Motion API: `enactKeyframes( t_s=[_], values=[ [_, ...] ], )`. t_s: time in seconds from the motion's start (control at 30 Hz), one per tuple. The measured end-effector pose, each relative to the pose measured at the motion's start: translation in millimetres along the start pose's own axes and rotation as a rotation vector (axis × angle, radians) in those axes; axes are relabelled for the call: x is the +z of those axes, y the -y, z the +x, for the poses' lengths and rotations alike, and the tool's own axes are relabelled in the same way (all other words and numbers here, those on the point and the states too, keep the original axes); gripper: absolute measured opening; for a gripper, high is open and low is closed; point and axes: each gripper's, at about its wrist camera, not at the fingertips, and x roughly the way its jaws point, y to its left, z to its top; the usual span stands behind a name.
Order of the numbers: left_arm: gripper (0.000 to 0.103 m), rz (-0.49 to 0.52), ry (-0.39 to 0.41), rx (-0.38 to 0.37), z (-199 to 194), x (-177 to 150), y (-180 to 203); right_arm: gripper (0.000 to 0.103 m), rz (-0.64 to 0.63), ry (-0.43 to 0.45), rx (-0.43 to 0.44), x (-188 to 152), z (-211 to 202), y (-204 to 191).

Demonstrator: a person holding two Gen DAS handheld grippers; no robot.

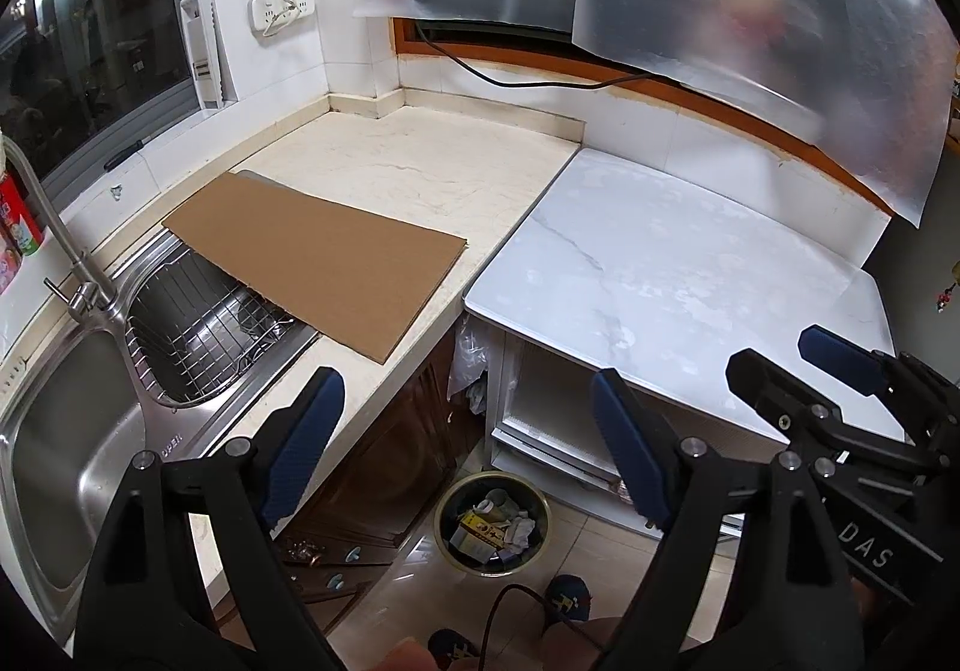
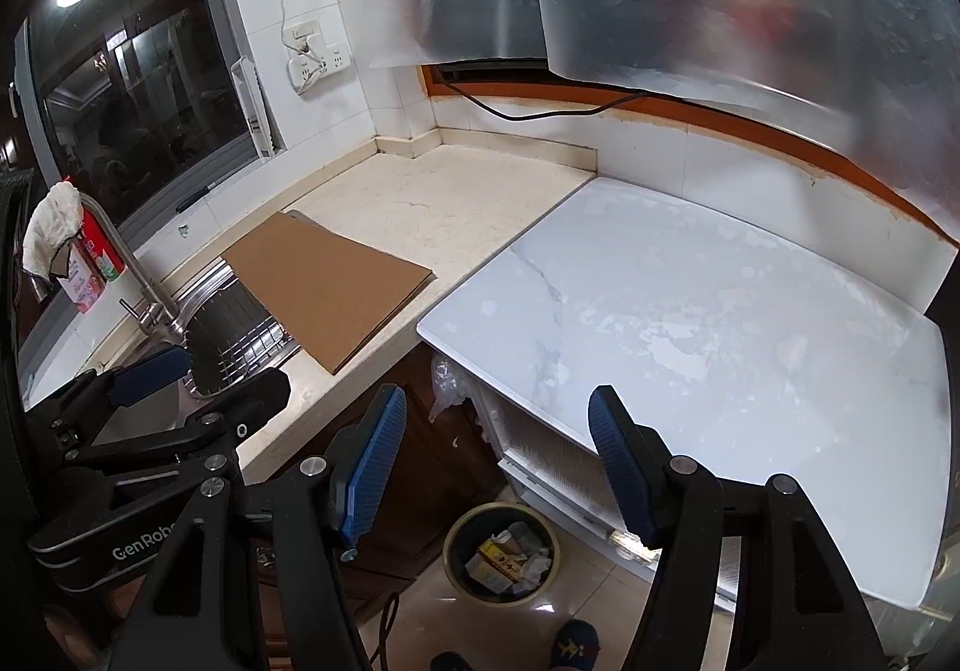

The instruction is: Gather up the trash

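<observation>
Trash sits in the bin (image 1: 492, 530) on the floor below the desk (image 1: 420, 179); only cardboard (image 1: 318, 257) lies up top. My left gripper (image 1: 468, 443) and right gripper (image 2: 498, 467) hang spread, empty. Collecting looks finished; next, I'd check for leftovers.

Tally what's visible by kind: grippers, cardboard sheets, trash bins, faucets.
Grippers: 2, left gripper and right gripper, both open and empty
Cardboard sheets: 1, cardboard sheet
Trash bins: 1, trash bin
Faucets: 1, faucet
Total: 5
</observation>
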Motion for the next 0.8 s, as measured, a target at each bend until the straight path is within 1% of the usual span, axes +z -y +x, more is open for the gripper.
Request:
enactKeyframes(
  t_s=[0.27, 0.8],
  values=[
    [0.081, 0.008, -0.003, 0.000, 5, 5, 1, 0.065, 0.002, 0.001, -0.007, 10, 8, 2],
    [0.081, 0.018, -0.010, 0.000, 13, 11, 9, 0.065, 0.013, 0.004, -0.011, 14, 18, 11]
  ],
)
